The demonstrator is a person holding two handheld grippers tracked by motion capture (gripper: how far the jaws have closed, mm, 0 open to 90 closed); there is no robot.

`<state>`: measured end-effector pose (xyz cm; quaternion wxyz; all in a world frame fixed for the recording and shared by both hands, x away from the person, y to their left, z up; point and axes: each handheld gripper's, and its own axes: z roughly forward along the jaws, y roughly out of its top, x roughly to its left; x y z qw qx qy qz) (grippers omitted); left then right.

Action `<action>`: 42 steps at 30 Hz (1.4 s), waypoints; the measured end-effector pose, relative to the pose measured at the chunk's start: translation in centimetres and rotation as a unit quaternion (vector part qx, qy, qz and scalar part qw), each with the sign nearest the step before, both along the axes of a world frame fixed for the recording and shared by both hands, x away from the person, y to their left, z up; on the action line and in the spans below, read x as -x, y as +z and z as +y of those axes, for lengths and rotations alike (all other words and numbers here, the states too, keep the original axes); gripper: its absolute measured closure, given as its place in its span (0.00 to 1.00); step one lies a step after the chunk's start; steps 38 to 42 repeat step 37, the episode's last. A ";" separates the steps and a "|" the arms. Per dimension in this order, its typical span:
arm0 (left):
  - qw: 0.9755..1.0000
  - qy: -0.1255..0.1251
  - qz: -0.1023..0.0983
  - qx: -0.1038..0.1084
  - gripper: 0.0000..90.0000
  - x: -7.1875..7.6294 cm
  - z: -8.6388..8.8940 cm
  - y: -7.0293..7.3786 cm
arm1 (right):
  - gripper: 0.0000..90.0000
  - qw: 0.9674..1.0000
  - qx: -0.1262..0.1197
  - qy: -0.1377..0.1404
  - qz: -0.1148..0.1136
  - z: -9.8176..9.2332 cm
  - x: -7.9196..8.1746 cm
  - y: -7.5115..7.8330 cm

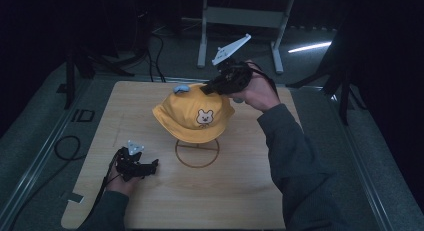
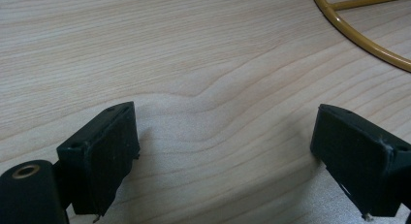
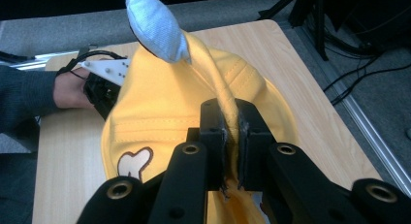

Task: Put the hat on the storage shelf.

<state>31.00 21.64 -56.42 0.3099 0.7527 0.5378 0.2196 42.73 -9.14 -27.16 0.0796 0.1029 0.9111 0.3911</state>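
- Right gripper clamped tight on a fold of the yellow hat, pinching the cloth up into a ridge, as seen in the right gripper view.
- In the high view, same right gripper up at the hat's top back side, toward the far edge of the table.
- Left gripper down near the front left part of the table, jaws spread wide apart, nothing between them.
- In the left gripper view, left gripper just above bare wood, with a bit of the gold ring base off to one side.
- Hat sitting on a thin gold wire stand, near the middle of the table, a little toward the far edge.
- Step in hand, by the look of it: either lifting the hat off the stand or settling it on. Cannot tell which.
- Next move, if lifting: pull straight up and slow, so the brim clears the stand and the stand stays put. Maybe hold the ring base down with the free gripper.
- Hat look: soft, floppy, bright yellow, wide brim all round.
- Small bear face on the front, white with brown lines.
- One pale blue puffy ear sticking up from the top.
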 end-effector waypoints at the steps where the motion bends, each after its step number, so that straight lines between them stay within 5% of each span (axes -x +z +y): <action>1: 1.000 0.000 0.000 0.000 0.11 0.0 0.0 0.0 | 0.92 1.000 0.000 0.002 -0.001 0.1 0.0 -0.1; 13: 1.000 0.000 -0.001 0.000 0.11 0.0 0.0 0.0 | 0.85 1.000 0.025 0.011 0.006 1.5 0.1 -1.4; 17: 1.000 0.000 -0.001 0.000 0.11 0.0 0.0 0.0 | 0.55 1.000 0.020 0.005 0.001 1.4 0.1 -1.2; 20: 1.000 0.001 0.000 0.000 0.11 0.0 0.0 0.0 | 0.28 0.999 0.021 -0.037 -0.032 1.2 0.3 -1.1; 22: 1.000 0.001 0.000 0.000 0.11 0.0 0.0 0.0 | 0.20 0.998 0.013 -0.051 -0.037 0.9 0.2 -0.8; 30: 1.000 0.000 0.000 -0.001 0.11 0.0 0.0 0.0 | 0.18 0.997 -0.033 -0.067 -0.024 -0.8 0.2 0.6; 42: 1.000 0.001 0.000 0.000 0.11 0.0 0.0 0.0 | 0.18 0.997 -0.038 -0.065 -0.029 -1.6 0.6 1.2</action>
